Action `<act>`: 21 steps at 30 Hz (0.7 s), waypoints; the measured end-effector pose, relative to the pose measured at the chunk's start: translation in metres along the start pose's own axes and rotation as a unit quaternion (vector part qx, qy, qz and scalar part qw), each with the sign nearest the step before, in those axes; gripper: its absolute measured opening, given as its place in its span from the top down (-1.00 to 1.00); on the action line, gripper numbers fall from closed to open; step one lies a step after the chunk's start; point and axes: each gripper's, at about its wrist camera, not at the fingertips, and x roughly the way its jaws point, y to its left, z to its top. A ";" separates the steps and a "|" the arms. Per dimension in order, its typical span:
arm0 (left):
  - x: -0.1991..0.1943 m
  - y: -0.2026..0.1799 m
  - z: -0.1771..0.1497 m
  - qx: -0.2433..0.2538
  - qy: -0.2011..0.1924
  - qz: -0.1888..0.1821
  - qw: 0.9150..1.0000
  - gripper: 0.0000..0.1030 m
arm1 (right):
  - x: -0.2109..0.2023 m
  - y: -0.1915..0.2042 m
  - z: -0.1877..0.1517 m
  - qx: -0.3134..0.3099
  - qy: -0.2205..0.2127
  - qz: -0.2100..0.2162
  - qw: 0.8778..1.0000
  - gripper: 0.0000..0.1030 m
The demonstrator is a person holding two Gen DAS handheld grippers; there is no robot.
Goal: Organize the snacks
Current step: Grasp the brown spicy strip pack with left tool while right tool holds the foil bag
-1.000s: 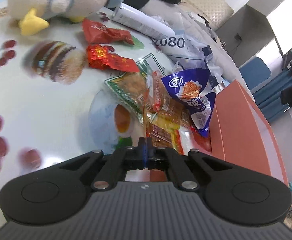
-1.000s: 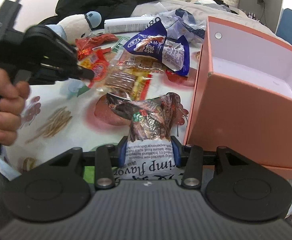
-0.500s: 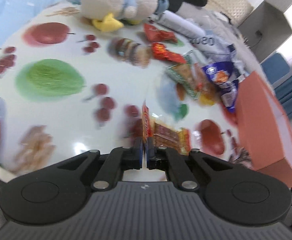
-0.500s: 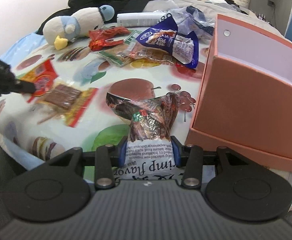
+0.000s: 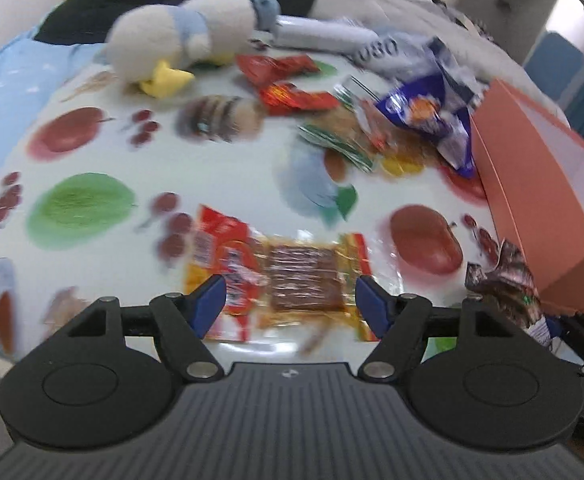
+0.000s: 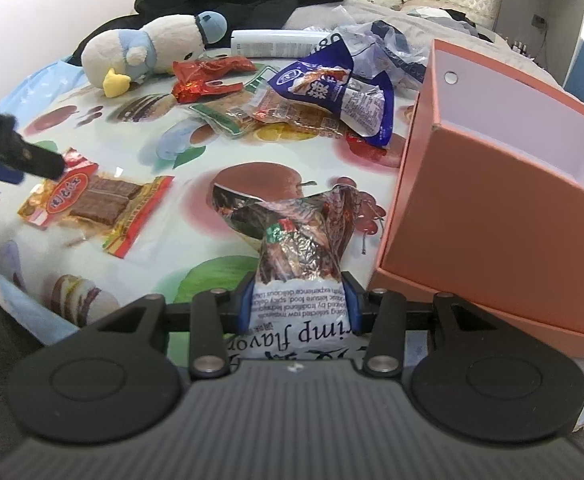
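Left gripper point(image 5: 290, 300): jaws just opened wide, nothing pinched now; orange-and-red snack packet point(image 5: 280, 280), gripped half a second back, now lying flat on the fruit-print tablecloth point(image 5: 92, 152), seen between the parted blue pads point(image 5: 212, 298) but untouched by them. Packet moved clear of the main snack heap point(image 6: 292, 108), where it sat a second ago, to a bare spot near the table's front edge. Right gripper point(image 6: 298, 304): unchanged, at a middling opening clamped on the crumpled shrimp-flavour bag point(image 6: 298, 252), upright just beside the open orange box point(image 6: 492, 208), box well to the right of the dropped packet. Plush penguin point(image 6: 148, 52), red wrappers point(image 6: 208, 76) and blue bag point(image 6: 332, 92) as before, at the far side. Meaning for the task, as a judgement: one snack singled out and released, apparently starting a separate group; left free for another pick from the heap; shrimp bag not yet placed, probably bound for the box; most of the sorting left to do.
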 end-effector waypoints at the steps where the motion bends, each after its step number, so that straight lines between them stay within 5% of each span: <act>1: 0.006 -0.005 -0.001 0.006 0.005 0.001 1.000 -0.47 | 0.000 -0.001 0.000 0.001 0.000 -0.001 1.000 0.10; 12: 0.052 -0.033 -0.013 0.077 0.017 0.059 0.995 -0.66 | -0.001 -0.004 -0.001 0.004 0.000 -0.002 1.000 0.10; 14: 0.054 -0.033 -0.011 0.079 0.018 0.058 0.995 -0.61 | 0.000 -0.005 -0.001 0.004 0.001 -0.001 1.000 0.10; 17: 0.054 -0.037 -0.009 0.088 0.018 0.055 0.994 -0.24 | 0.001 -0.005 -0.001 0.005 0.003 0.000 1.000 0.10; 21: 0.052 -0.041 -0.012 0.105 0.015 0.047 0.993 -0.16 | 0.001 -0.005 0.000 0.005 0.006 0.006 1.000 0.10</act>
